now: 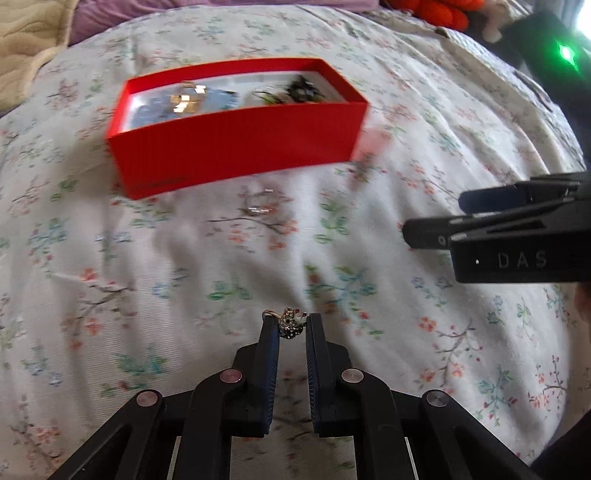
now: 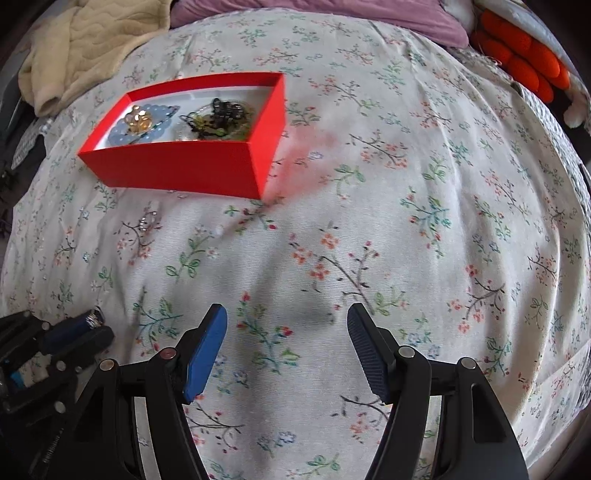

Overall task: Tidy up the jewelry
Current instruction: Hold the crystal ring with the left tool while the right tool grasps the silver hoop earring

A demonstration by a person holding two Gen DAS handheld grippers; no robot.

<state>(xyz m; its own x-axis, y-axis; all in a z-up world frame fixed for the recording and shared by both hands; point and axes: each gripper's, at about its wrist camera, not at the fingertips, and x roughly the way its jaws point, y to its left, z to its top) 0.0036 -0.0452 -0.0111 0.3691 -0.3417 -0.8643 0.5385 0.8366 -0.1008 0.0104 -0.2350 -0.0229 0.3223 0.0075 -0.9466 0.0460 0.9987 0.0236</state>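
A small jewelled ring (image 1: 291, 324) with dark and gold stones is pinched at the tips of my left gripper (image 1: 291, 325), which is shut on it above the floral bedsheet. The same ring (image 2: 93, 319) glints at the left gripper's tips (image 2: 88, 325) low on the left in the right wrist view. A red box (image 1: 236, 147) (image 2: 177, 162) lies ahead on the bed, holding gold pieces on a blue pad and a dark tangle of jewelry. A clear ring (image 1: 260, 205) (image 2: 147, 221) rests on the sheet just before the box. My right gripper (image 2: 287, 325) hovers open over bare sheet, nothing between its fingers.
The floral bedsheet (image 2: 369, 221) covers the whole bed. A cream blanket (image 2: 85, 48) lies at the far left, a purple pillow (image 2: 332, 14) at the back, and an orange plush item (image 2: 524, 62) at the far right. The right gripper (image 1: 498, 221) shows at the right in the left wrist view.
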